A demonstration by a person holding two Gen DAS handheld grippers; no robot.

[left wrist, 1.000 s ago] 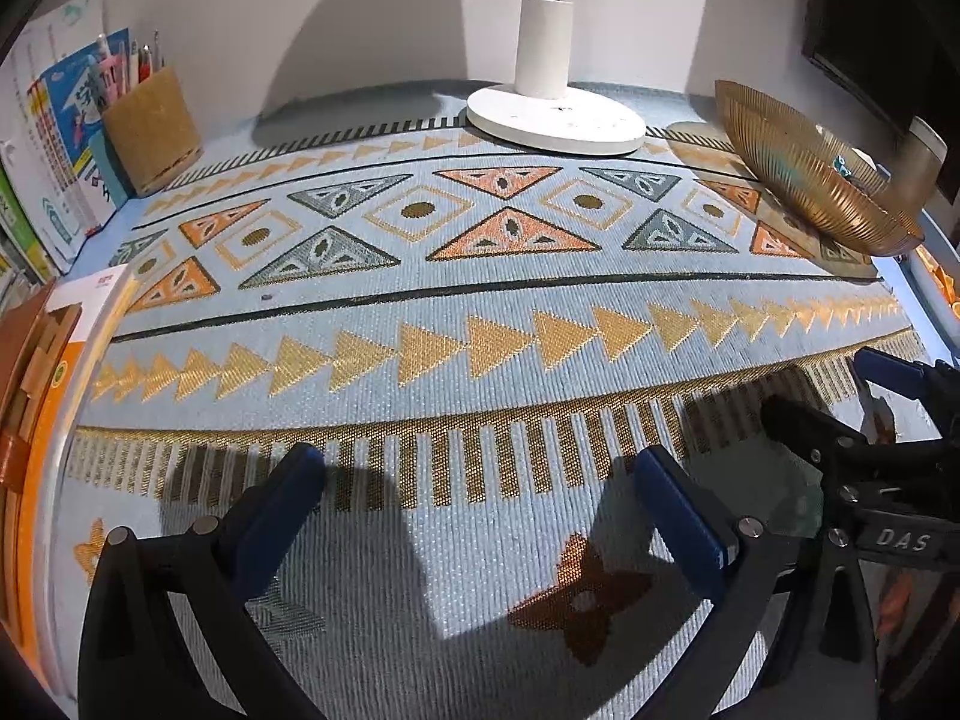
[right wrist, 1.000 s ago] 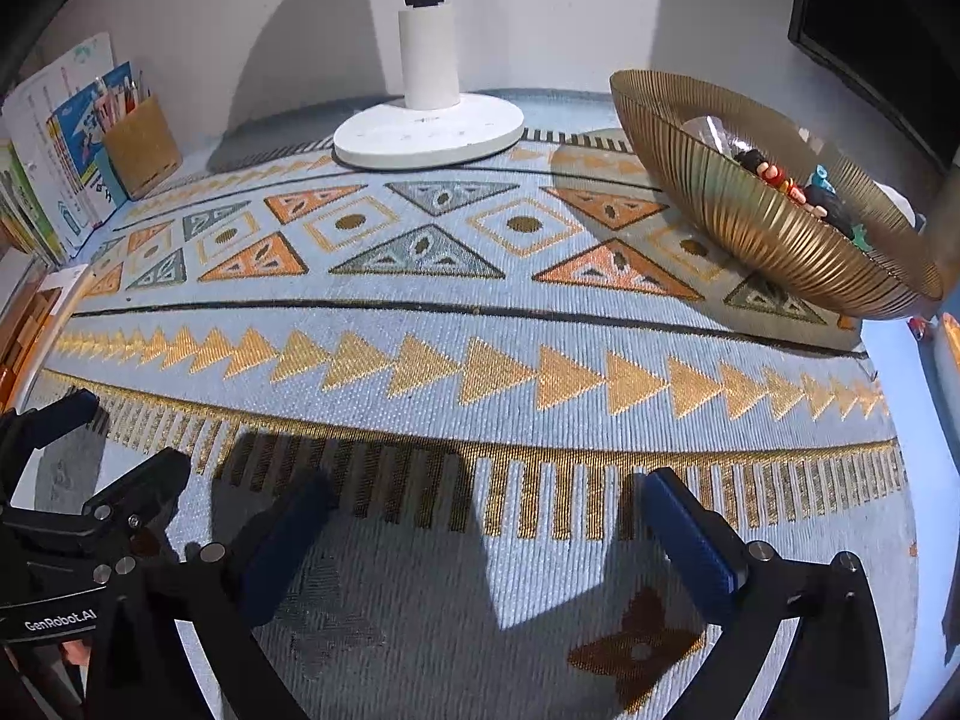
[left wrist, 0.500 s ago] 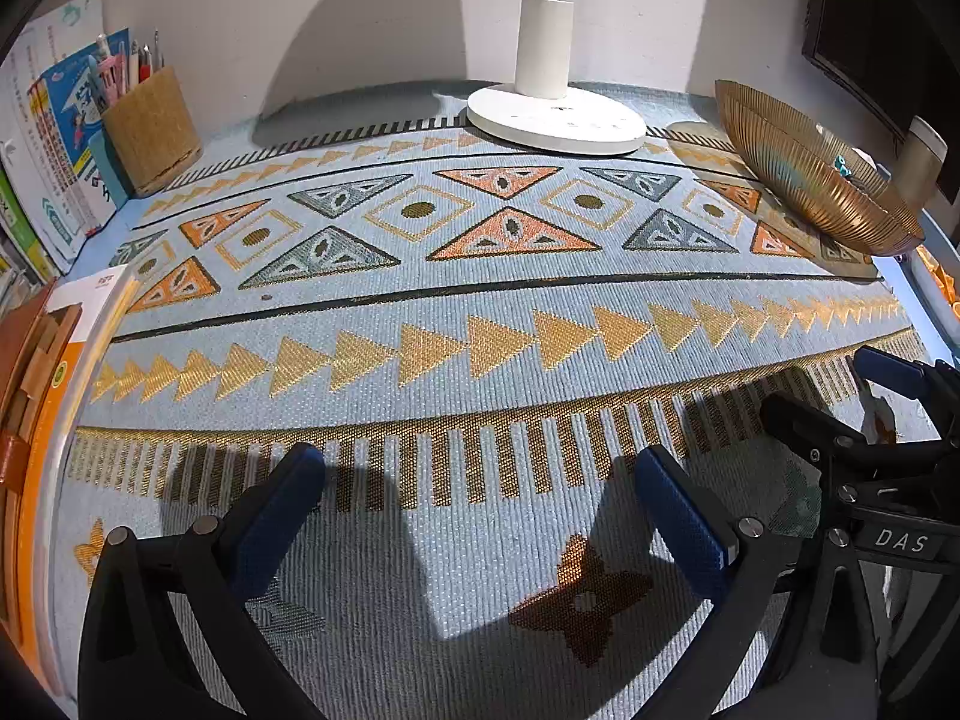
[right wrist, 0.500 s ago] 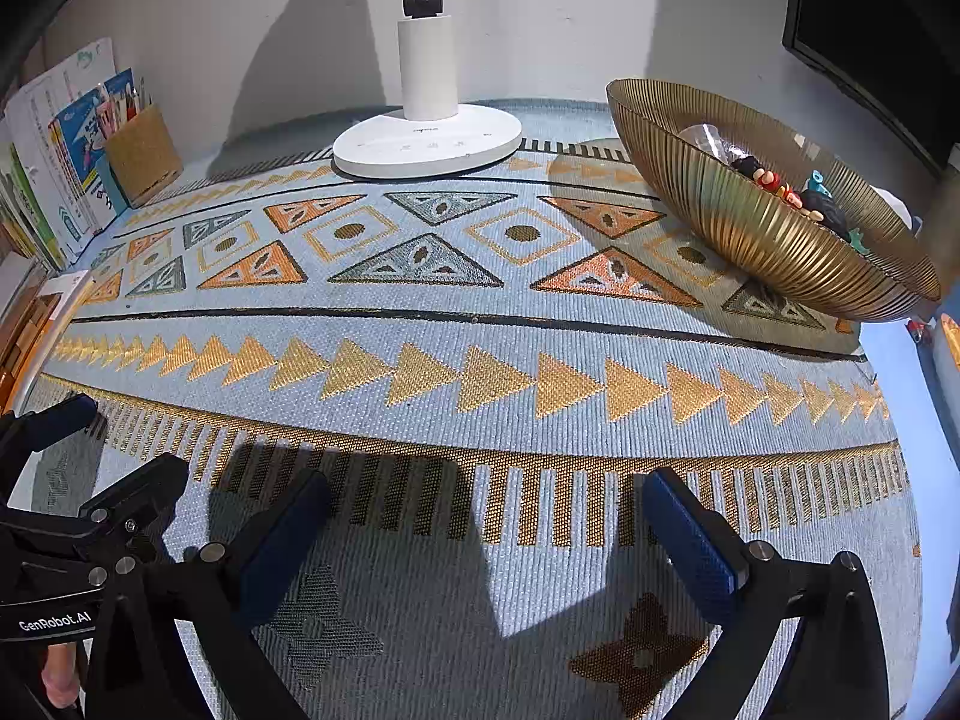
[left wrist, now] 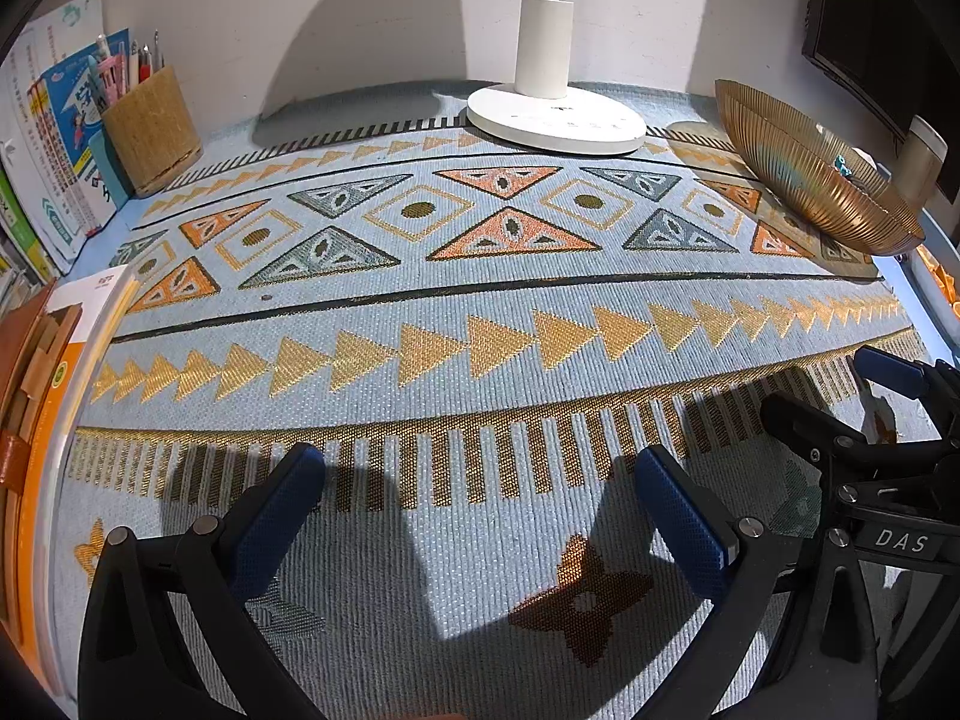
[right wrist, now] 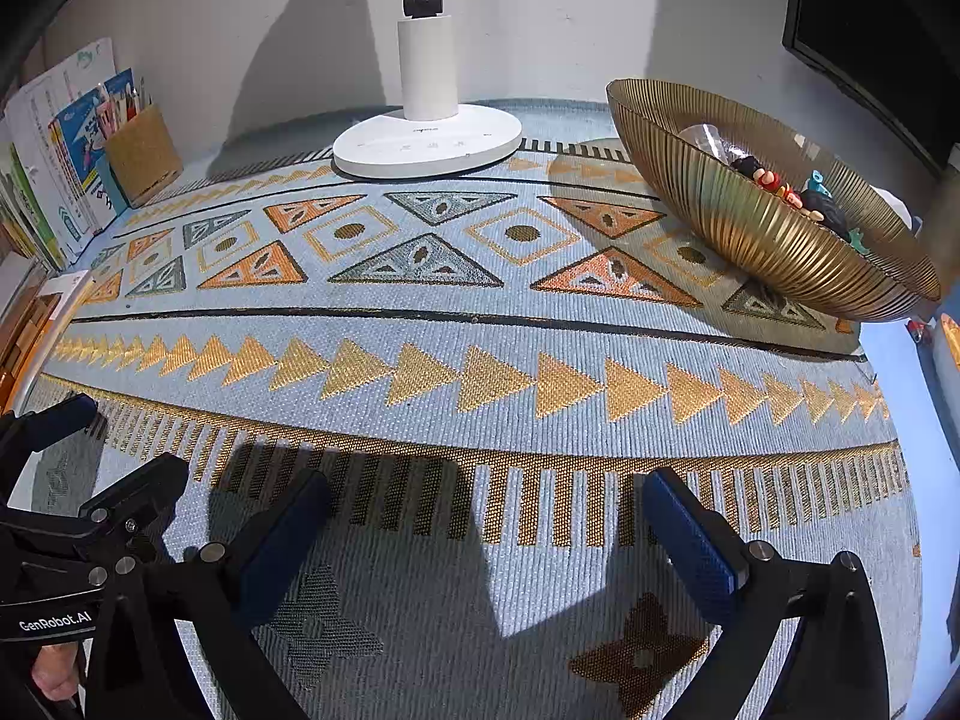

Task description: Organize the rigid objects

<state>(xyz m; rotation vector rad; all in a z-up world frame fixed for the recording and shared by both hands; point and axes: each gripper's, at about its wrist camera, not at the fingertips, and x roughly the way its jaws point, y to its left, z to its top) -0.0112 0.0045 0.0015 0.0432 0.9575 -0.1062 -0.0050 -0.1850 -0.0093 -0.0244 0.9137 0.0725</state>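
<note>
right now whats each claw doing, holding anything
Left claw: open, holding nothing.
Right claw: open, holding nothing.

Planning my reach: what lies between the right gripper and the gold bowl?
Only bare patterned mat; the right wrist view shows nothing lying between the open right gripper and the gold bowl.

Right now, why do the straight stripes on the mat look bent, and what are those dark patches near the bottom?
Left wrist view: the fisheye lens bows the mat, black at the corners. Right wrist view: same bend; the patches are shadows of the right gripper, sharp-edged under strong overhead light; the gold bowl shines.
</note>
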